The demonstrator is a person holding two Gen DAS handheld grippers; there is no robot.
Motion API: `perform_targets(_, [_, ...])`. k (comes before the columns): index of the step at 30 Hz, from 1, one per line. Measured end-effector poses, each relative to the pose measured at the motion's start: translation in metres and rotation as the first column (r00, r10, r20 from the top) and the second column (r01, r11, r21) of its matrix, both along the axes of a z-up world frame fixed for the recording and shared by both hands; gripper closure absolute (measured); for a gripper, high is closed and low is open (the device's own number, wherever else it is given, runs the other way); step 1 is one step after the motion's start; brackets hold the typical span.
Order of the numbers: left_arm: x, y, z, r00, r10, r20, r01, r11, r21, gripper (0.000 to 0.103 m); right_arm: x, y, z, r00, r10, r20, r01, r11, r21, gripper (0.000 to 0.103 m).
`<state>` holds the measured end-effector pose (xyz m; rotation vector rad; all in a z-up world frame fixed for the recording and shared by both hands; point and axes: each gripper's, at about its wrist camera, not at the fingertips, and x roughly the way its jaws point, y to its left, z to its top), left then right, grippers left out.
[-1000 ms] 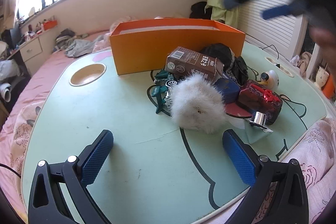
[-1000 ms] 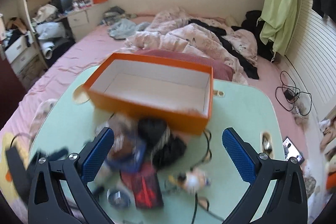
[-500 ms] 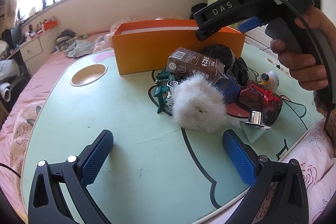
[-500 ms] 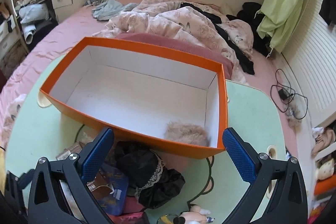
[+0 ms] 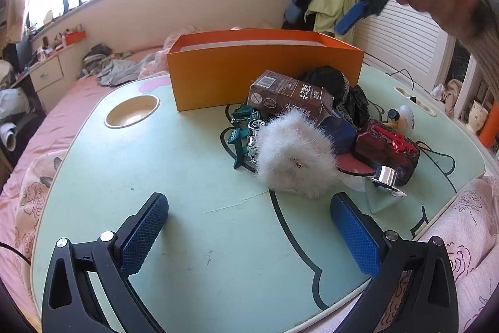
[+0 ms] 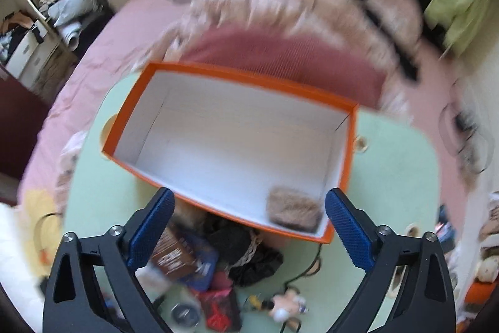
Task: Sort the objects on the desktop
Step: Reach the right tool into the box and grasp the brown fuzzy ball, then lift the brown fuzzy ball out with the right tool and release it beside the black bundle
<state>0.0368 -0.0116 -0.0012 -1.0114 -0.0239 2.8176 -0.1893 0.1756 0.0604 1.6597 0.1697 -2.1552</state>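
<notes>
Left gripper point(image 5: 249, 234) gapes, empty; right gripper point(image 6: 249, 223) (blurred, apparently empty) is closing.

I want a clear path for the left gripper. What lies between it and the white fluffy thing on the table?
Nothing: the left wrist view shows only bare green table between the left gripper and the white fluffy thing.

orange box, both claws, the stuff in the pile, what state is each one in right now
orange box: open-topped, holds one tan fluffy piece in a corner
left claw: open, nothing between its pads
right claw: above the box, closing, nothing between its pads
brown carton: lying on its side atop the pile
white fluffy piece: on the table, leaning against the pile
</notes>
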Motion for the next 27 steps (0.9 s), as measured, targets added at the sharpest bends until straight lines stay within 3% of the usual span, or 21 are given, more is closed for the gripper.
perform_targets(3, [0.0, 0.0, 0.0, 1.0, 0.0, 0.0, 0.0, 1.0, 0.0, 0.0, -0.024, 0.005, -0.017, 0.99, -0.037, 0.133, 0.032, 0.999, 0.041, 0.046])
perform_targets(5, [0.0, 0.0, 0.0, 1.0, 0.001, -0.001, -0.001, 1.0, 0.0, 0.0, -0.033, 0.005, -0.027, 0.983, -0.071, 0.167, 0.054, 0.993, 0.103, 0.046])
perform_targets(10, [0.001, -0.001, 0.0, 1.0, 0.002, -0.001, -0.002, 1.0, 0.001, 0.0, -0.036, -0.014, -0.041, 0.987, -0.034, 0.158, -0.019, 0.948, 0.318, 0.046])
perform_targets(15, [0.001, -0.002, 0.0, 1.0, 0.003, -0.001, -0.003, 1.0, 0.001, 0.0, -0.033, -0.026, -0.061, 0.979, -0.021, 0.201, -0.064, 0.91, 0.409, 0.047])
perform_targets(19, [0.0, -0.003, -0.001, 1.0, 0.004, -0.002, -0.004, 1.0, 0.0, 0.0, -0.039, -0.021, -0.066, 0.96, -0.025, 0.28, -0.062, 0.953, 0.297, 0.065])
perform_targets(20, [0.0, -0.003, -0.001, 1.0, 0.004, -0.002, -0.004, 1.0, 0.0, 0.0, -0.038, -0.02, -0.064, 0.961, -0.019, 0.274, -0.064, 0.955, 0.289, 0.074])
perform_targets(24, [0.001, -0.002, -0.001, 1.0, 0.005, -0.002, -0.005, 1.0, 0.001, 0.0, -0.034, -0.012, -0.047, 0.978, -0.024, 0.209, -0.038, 0.957, 0.289, 0.09])
perform_targets(26, [0.0, -0.002, -0.001, 1.0, 0.005, -0.002, -0.005, 1.0, 0.001, 0.0, -0.029, -0.007, -0.028, 0.986, -0.02, 0.165, -0.021, 0.97, 0.242, 0.102])
perform_targets(27, [0.001, -0.002, -0.001, 1.0, 0.005, -0.002, -0.005, 1.0, 0.0, 0.0, -0.026, -0.004, -0.018, 0.989, -0.02, 0.147, -0.012, 0.976, 0.217, 0.102])
